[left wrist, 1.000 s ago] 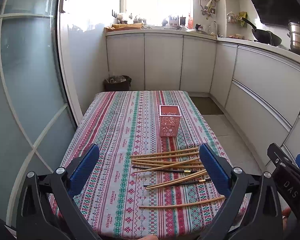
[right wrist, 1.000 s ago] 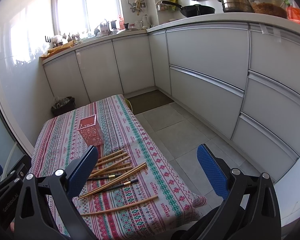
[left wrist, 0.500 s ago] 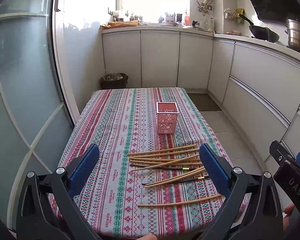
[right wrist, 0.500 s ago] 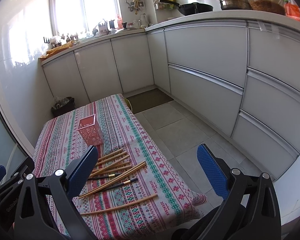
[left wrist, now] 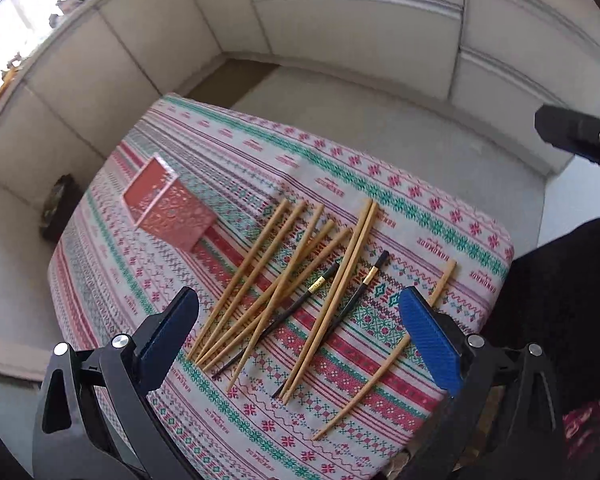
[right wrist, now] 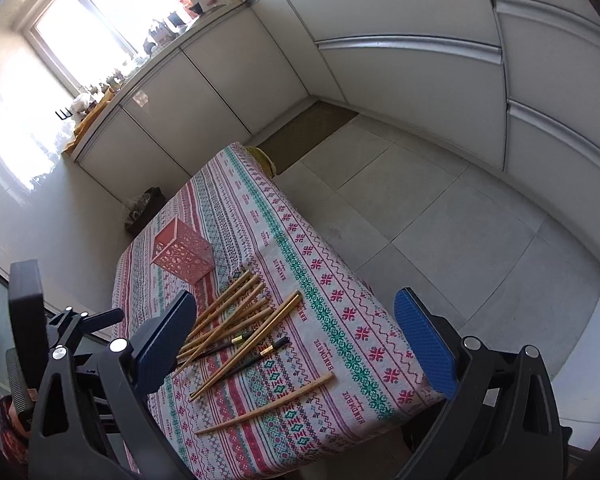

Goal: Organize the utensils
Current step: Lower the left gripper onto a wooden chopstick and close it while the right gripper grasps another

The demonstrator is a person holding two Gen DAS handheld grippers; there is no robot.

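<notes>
I hold a gripper in each hand above a small table draped in a striped, patterned tablecloth (left wrist: 380,184) of red, green and white. My left gripper (left wrist: 300,334) hangs over the near part of the table with its two blue pads spread wide, holding nothing. My right gripper (right wrist: 296,334) is also spread wide and empty, tilted above the table's right side, with the tiled kitchen floor (right wrist: 440,208) showing beyond it.

A loose pile of wooden chopsticks (left wrist: 276,276) lies on the cloth between my left gripper's pads, fanned out and crossing one another. Two black chopsticks (left wrist: 300,300) with gold bands lie mixed among them. One wooden chopstick (left wrist: 384,368) lies apart, nearest the table's near edge, partly hidden behind the right pad of my left gripper.

A pink perforated holder (left wrist: 168,204), square and open at the top, stands on the cloth just beyond the pile. No chopstick is in it.

White cabinets (right wrist: 400,80) line the walls, and a bright window (right wrist: 100,12) sits above the far counter.
</notes>
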